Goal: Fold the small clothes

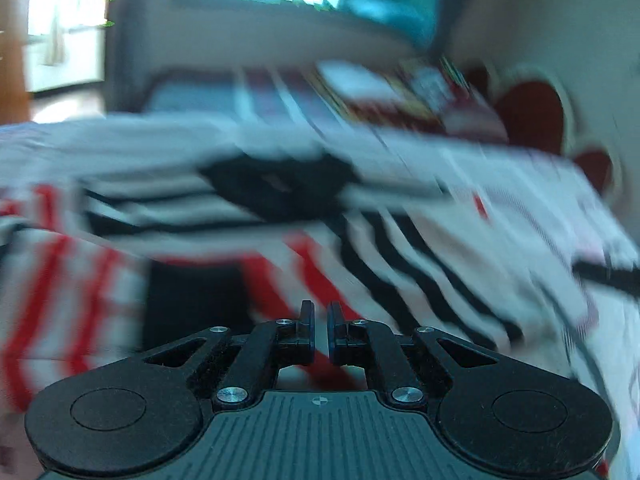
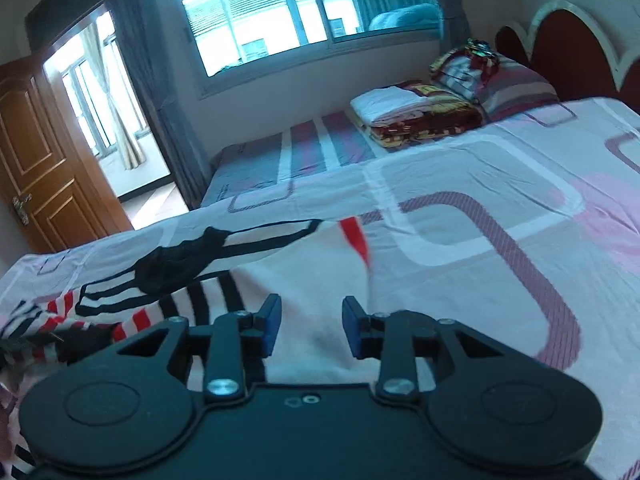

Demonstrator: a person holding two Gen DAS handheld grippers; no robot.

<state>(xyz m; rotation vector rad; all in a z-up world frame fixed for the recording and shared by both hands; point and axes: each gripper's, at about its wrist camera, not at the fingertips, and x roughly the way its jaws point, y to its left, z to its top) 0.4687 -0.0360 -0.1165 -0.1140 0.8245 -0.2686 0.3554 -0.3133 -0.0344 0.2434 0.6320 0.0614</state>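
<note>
A small white garment with black and red stripes (image 2: pixel 312 276) lies spread on the bed, with a black printed patch (image 2: pixel 176 264) toward its left. My right gripper (image 2: pixel 310 326) is open and empty, just above the garment's plain white part. In the left wrist view the picture is motion-blurred; the same striped garment (image 1: pixel 360 240) fills the middle. My left gripper (image 1: pixel 320 330) has its jaws nearly together with a thin gap, and red-striped cloth shows between and under them; whether it grips the cloth I cannot tell.
The bed has a white and pink sheet (image 2: pixel 500 220). A pile of folded bedding (image 2: pixel 416 114) and a striped pillow (image 2: pixel 512 88) lie at the far end by the red headboard (image 2: pixel 576 48). A window (image 2: pixel 280 12) and an open wooden door (image 2: pixel 44 168) stand behind.
</note>
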